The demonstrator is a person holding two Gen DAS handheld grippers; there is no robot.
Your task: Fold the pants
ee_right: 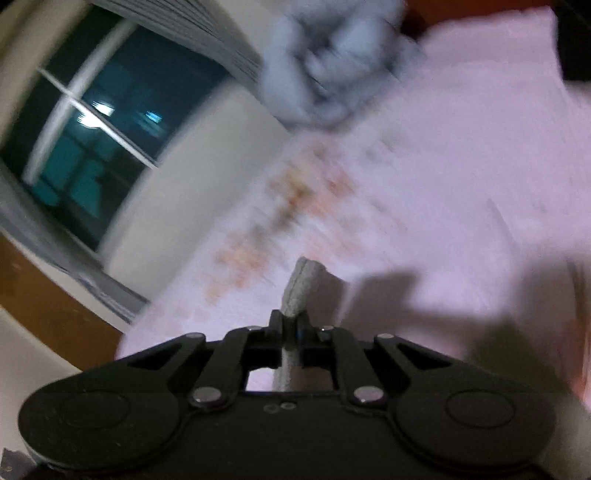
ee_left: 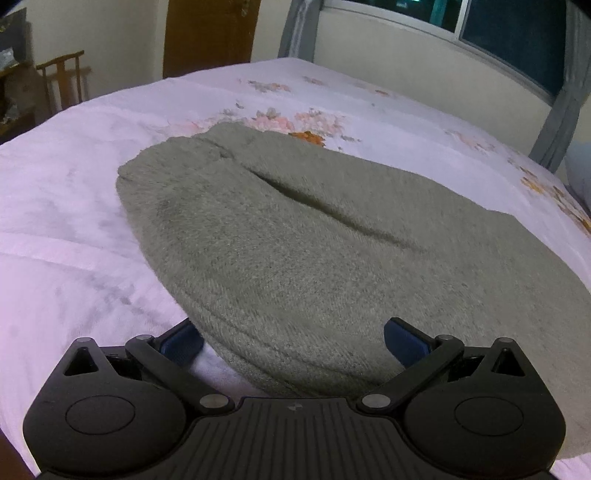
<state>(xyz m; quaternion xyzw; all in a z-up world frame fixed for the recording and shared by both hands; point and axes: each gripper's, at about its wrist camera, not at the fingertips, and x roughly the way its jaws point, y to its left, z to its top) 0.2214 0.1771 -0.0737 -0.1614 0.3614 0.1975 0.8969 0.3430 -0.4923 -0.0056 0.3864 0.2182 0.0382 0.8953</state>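
Observation:
Grey knit pants (ee_left: 295, 240) lie spread on a pink floral bed sheet (ee_left: 74, 192) in the left wrist view, with a long crease across the middle. My left gripper (ee_left: 291, 341) is open, its blue-padded fingers on either side of the pants' near edge, low over the sheet. In the right wrist view, which is blurred by motion, my right gripper (ee_right: 290, 326) is shut on a grey edge of the pants (ee_right: 301, 286) that sticks up past the fingertips, held above the sheet (ee_right: 443, 184).
A crumpled light blue cloth (ee_right: 325, 62) lies on the bed by the wall. A window (ee_right: 92, 147) and grey curtains (ee_left: 561, 110) run along the far side. A wooden chair (ee_left: 64, 79) and a brown door (ee_left: 210, 33) stand beyond the bed.

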